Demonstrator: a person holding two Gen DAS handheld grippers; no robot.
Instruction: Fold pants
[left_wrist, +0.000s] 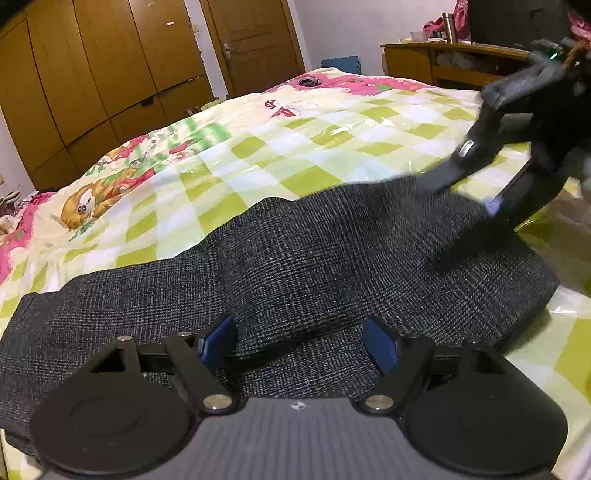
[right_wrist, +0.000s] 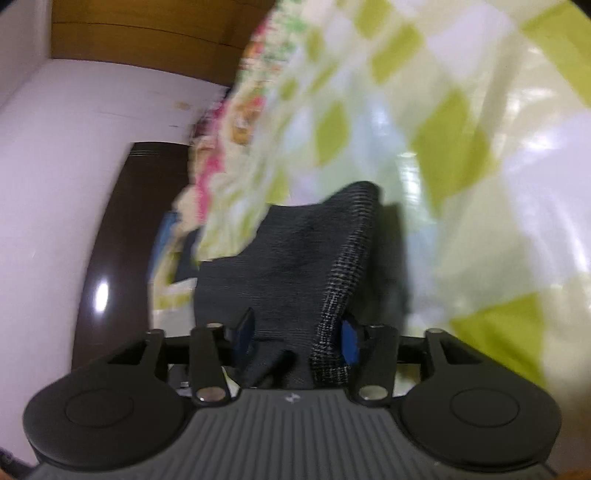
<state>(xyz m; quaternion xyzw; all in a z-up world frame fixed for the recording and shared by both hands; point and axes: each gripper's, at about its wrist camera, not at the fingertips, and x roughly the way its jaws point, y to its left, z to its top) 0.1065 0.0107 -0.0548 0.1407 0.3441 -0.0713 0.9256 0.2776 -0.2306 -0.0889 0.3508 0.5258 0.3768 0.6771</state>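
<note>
Two grippers work over one pair of dark grey checked pants (left_wrist: 295, 266), which lies along the near edge of a bed on a yellow-green checkered quilt (left_wrist: 303, 147), already doubled into a thick band with an upper layer folded over a lower one.

From the left wrist view, the left gripper (left_wrist: 299, 349) sits low over the near part of the band with its jaws spread wide; cloth lies beneath and between the blue pads (left_wrist: 218, 345), but they do not press on it.

On the far right of that view the right gripper (left_wrist: 465, 194) reaches down to the pants' right end. Its own camera, heavily blurred, shows a raised flap of the fabric between the right gripper's pads (right_wrist: 349, 345); the jaws stand partly apart, the hem brushes the right pad and the left pad is clear, so I judge the flap released rather than pinched.

A fold looks just laid and both tools are letting go. Next, both need to clear the cloth without dragging the top layer, then take fresh holds for a further fold or smoothing.
</note>
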